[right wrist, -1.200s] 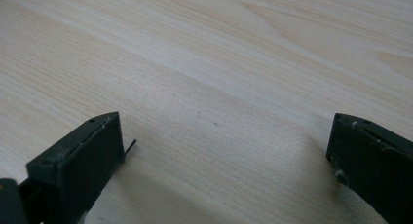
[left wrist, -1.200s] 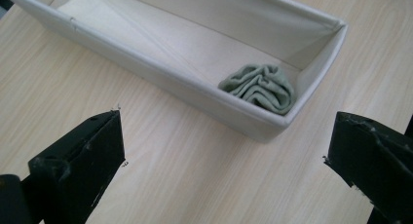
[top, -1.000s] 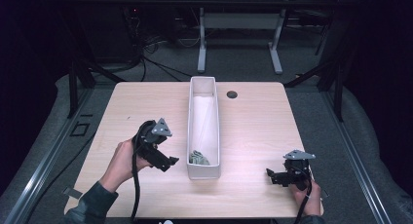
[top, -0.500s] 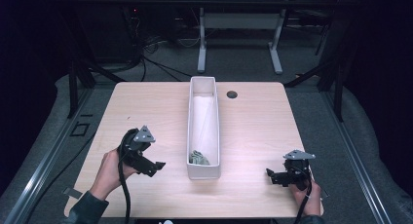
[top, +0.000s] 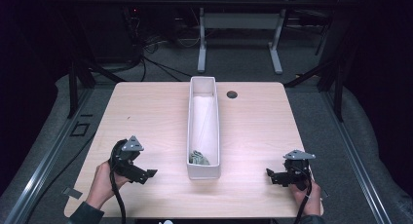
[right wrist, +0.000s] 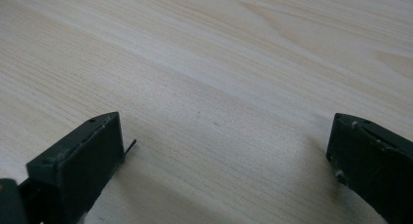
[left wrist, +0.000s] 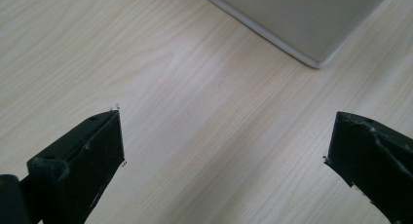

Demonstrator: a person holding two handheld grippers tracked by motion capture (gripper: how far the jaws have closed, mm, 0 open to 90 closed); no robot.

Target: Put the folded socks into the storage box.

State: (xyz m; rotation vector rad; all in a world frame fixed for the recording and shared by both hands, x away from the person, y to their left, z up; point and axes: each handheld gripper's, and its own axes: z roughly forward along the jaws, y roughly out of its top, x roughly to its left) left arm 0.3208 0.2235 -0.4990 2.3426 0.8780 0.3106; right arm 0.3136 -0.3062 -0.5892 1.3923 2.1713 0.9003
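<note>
A: Starting at the left, what do you see?

B: The left hand [top: 103, 182] rests on the table [top: 156, 112] near its front left corner, holding the left tongs [top: 144, 174]; they point right, toward the near end of the bin [top: 203, 171]; in the left gripper view the two black jaws stand wide apart with bare wood between them, holding nothing, and a corner of the bin [left wrist: 311, 34] lies ahead, clear of the jaws.

A: And the bin itself?

B: One long, narrow white bin in the middle of the table; its long axis runs from the front edge toward the far edge; a single crumpled grey-green item [top: 198, 158] lies inside at the near end; what it is I cannot tell; the remaining floor of the bin is white.

A: Further right?

B: One small dark round spot [top: 232, 94] on the table, just right of the bin's far end; then the right hand [top: 308, 195] near the front right corner with the right tongs [top: 271, 175], pointing left toward the bin but well apart from it; in the right gripper view the jaws are spread wide over bare table [right wrist: 234, 73], gripping nothing.

A: The count?

B: Two tongs, one bin, one item in it.
</note>
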